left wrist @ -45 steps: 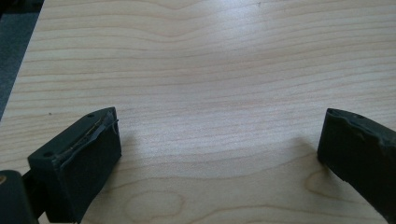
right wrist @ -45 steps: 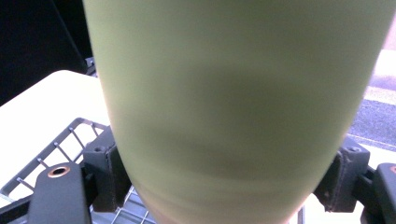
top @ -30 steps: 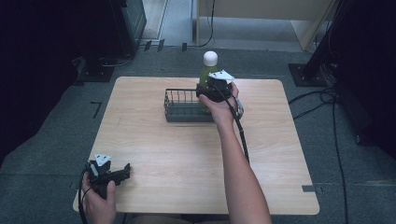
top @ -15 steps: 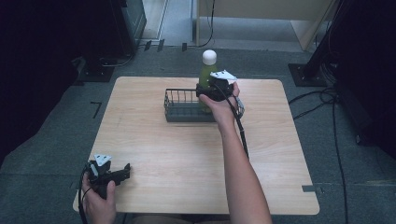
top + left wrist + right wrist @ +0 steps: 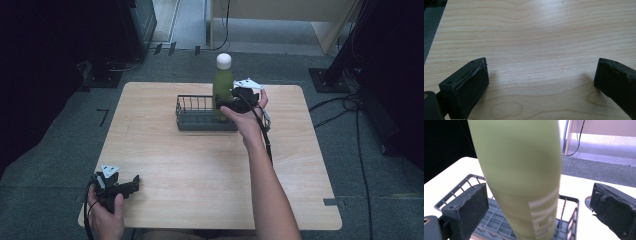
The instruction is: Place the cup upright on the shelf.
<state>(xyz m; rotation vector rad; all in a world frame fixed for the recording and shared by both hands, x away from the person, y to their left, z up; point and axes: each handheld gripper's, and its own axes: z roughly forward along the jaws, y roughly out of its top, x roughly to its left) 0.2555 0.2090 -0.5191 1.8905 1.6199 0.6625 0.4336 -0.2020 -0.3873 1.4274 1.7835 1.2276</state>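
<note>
Standing upright inside the dark wire basket (image 5: pixel 206 114), at its right end, was a green bottle (image 5: pixel 222 85) with a white cap (image 5: pixel 224 60). The basket sat on the far half of the wooden table (image 5: pixel 210 170). Right gripper (image 5: pixel 235 102): at the basket's right end, jaws spread either side of the bottle, with a gap on the right side. Left gripper (image 5: pixel 131 184): well apart from the basket, at the table's near left corner, jaws spread wide over bare wood, gripping nothing.
</note>
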